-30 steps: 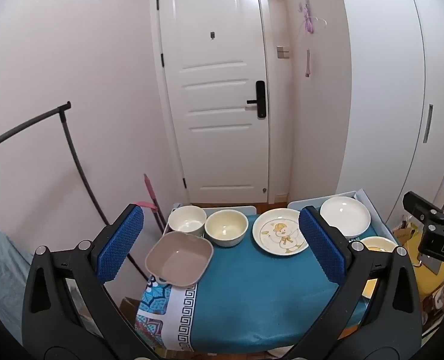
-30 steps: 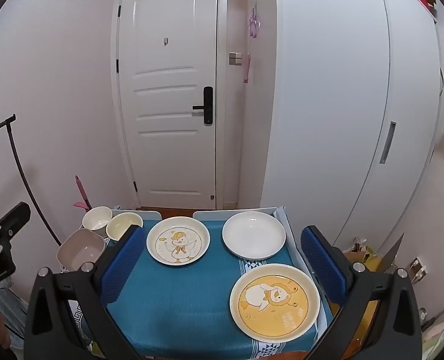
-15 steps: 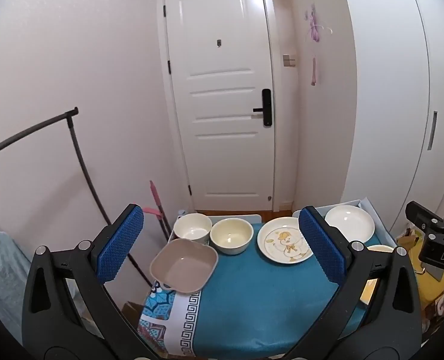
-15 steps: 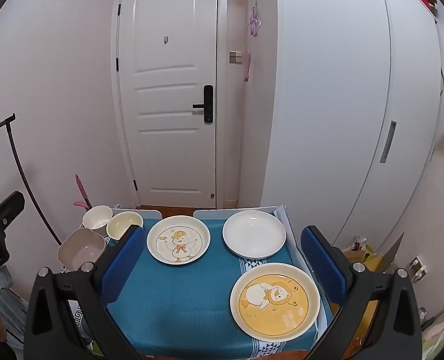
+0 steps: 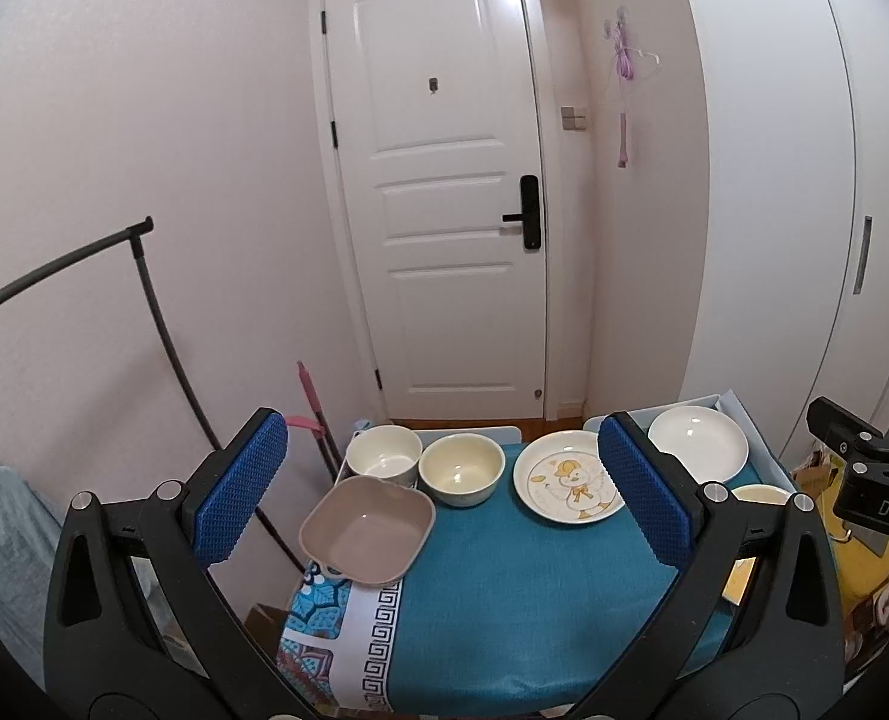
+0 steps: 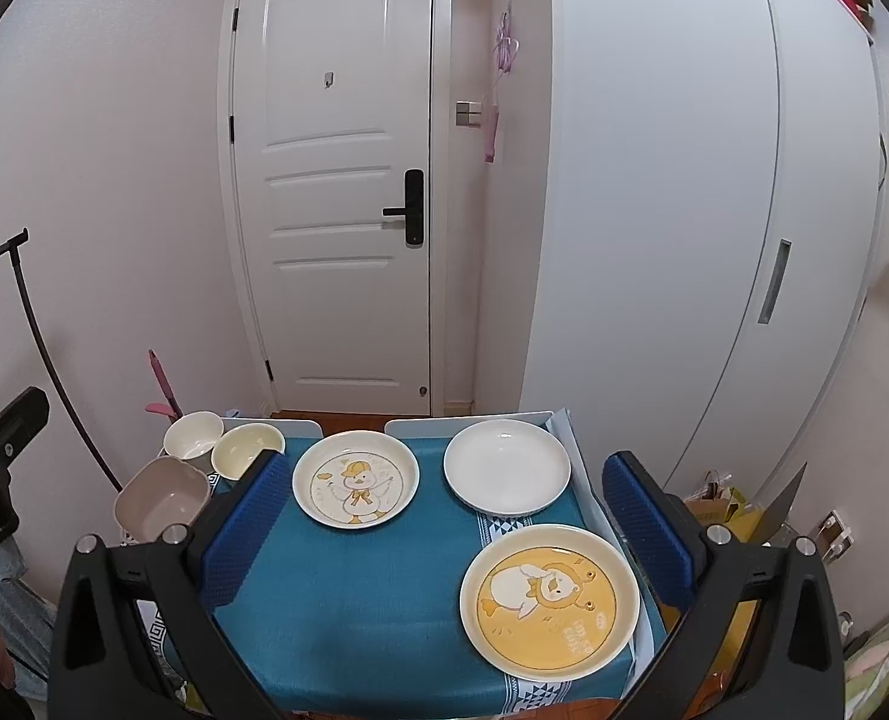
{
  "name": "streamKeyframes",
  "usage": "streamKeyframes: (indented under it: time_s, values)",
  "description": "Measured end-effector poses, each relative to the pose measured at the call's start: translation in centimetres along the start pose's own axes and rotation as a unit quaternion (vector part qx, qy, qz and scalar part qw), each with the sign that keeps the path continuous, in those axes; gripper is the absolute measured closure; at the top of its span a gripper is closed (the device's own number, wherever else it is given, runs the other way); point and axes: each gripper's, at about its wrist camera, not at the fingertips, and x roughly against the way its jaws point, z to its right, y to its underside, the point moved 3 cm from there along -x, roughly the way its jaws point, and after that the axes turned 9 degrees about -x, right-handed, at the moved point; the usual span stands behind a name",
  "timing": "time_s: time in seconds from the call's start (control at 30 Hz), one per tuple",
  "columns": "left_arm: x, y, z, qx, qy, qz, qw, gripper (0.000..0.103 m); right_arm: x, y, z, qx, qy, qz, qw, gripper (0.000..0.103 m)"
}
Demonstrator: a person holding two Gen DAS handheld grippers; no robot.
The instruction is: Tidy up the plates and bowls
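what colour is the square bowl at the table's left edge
Taupe, a pinkish brown-grey, plain inside: the square bowl shows best in the left wrist view.

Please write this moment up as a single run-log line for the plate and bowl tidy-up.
phase: approach | left gripper: open, empty | right gripper: open, empty | three bowls left, three plates right | nothing stacked

Three bowls (image 5: 460, 468) sit left, three plates (image 6: 355, 478) right, all upright and unstacked.
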Motion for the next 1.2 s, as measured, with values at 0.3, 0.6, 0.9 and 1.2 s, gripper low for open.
streamKeyframes:
  time_s: [0.3,0.6,0.9,1.2]
  values:
    - [0.0,0.3,-0.5,0.002,-0.001,-0.002,1.0000,0.000,0.1,0.0,-0.1,0.001,-0.001,0.001,1.000,0.000]
    - [-0.4,0.5,-0.7,0.000,-0.002,-0.007,1.0000,0.000,-0.1,0.2,-0.7,0.003,0.000,0.001,1.000,0.000]
    - [-0.6,0.7,-0.7,0.003,0.002,-0.007,1.0000,0.000,-0.1,0.3,-1.0,0.002,0.001,0.000,1.000,0.000]
    - [-0.7,0.7,-0.9,-0.002,0.001,-0.005,1.0000,0.000,-0.2,0.3,-1.0,0.000,-0.001,-0.004,1.000,0.000]
